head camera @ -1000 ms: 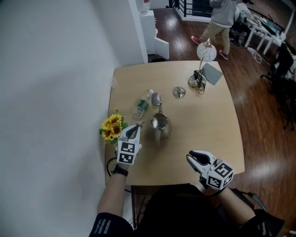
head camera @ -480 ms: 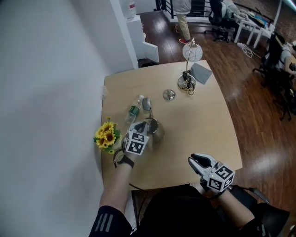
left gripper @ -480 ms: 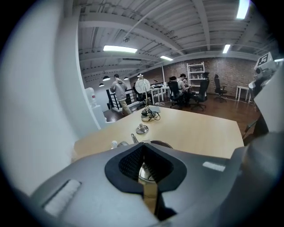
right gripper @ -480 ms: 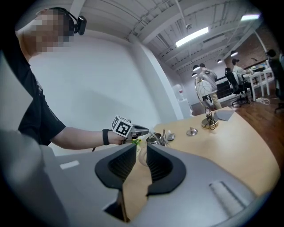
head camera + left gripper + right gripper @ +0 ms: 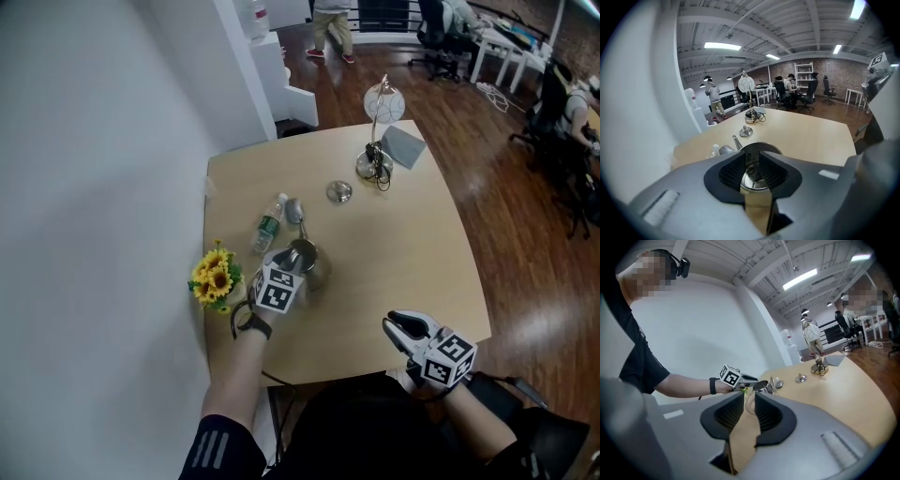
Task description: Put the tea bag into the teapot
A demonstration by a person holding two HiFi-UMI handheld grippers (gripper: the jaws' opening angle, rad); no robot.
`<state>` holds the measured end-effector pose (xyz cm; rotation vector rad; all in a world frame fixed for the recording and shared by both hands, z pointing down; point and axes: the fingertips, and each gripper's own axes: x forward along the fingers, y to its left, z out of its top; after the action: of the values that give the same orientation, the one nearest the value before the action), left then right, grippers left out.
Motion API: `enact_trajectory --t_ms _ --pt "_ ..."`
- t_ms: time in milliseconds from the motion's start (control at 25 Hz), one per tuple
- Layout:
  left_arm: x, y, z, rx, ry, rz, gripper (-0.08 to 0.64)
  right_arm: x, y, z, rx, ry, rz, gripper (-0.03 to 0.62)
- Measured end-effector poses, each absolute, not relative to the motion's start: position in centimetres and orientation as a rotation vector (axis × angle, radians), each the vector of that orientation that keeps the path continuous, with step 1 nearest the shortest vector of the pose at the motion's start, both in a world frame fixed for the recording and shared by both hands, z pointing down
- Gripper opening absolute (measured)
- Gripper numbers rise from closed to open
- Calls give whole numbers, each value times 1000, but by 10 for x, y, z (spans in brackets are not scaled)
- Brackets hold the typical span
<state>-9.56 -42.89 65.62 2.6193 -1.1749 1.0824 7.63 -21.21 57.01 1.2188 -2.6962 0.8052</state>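
Observation:
The steel teapot (image 5: 315, 268) stands open on the wooden table (image 5: 412, 234), left of centre. My left gripper (image 5: 288, 261) hangs right over its mouth. In the left gripper view the jaws (image 5: 751, 160) frame the shiny inside of the teapot (image 5: 764, 146). They are opening, and nothing is pressed between the pads. I cannot make out the tea bag in any view. My right gripper (image 5: 401, 324) rests near the table's front edge with a narrow gap between its jaws (image 5: 750, 409), holding nothing. From there I see the left gripper (image 5: 749, 379) at the teapot (image 5: 762, 386).
The teapot lid (image 5: 338, 192) lies beyond the pot, with a plastic bottle (image 5: 267, 226) and a spoon (image 5: 294, 210) to its left. Sunflowers (image 5: 213, 277) sit at the left edge. A lamp (image 5: 377, 141) and a grey card (image 5: 405, 147) stand at the far side.
My left gripper moved from beside the teapot to over its mouth, then held there. The right gripper stayed put. The head view shifted slightly.

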Motion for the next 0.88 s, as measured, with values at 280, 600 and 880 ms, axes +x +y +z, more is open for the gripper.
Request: enact_trajectory --t_ms 280,600,880 --pt "-99 -418 636 2666 -1181 969 89 68 -215 567 1193 -2697 782 84" --pt "-108 -353 578 2781 -1128 775 115 58 -216 556 1196 -2716 736 83" --pt "-118 -277 559 2856 -1109 750 115 46 -194 552 1178 -2710 667 83"
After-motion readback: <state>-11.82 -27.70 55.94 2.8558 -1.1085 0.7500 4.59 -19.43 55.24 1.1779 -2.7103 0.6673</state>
